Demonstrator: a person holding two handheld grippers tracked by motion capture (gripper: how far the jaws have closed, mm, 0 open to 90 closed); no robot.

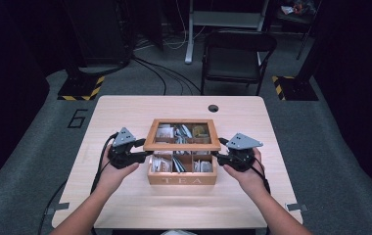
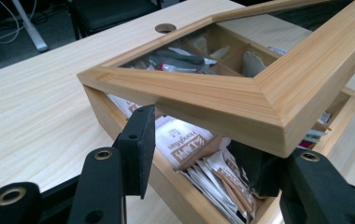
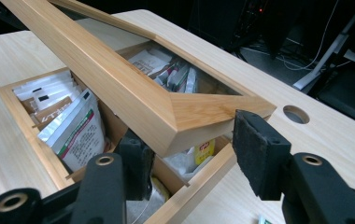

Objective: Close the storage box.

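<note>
A wooden tea box (image 1: 182, 179) marked TEA stands at the middle of the table, with several tea sachets (image 2: 185, 140) in its compartments. Its glass-paned lid (image 1: 182, 145) is tilted up at the front. My left gripper (image 1: 142, 155) reaches in at the lid's front left corner (image 2: 269, 116); the jaws stand wide apart, one outside the box wall and one inside under the raised frame. My right gripper (image 1: 220, 155) mirrors it at the front right corner (image 3: 189, 121), which sits between and over the spread jaws. Neither pair of pads visibly presses the wood.
The light wooden table (image 1: 125, 117) has a round cable hole (image 1: 213, 108) behind the box. A black chair (image 1: 235, 54) stands beyond the far edge, with cables on the floor. Bare tabletop lies to either side of the box.
</note>
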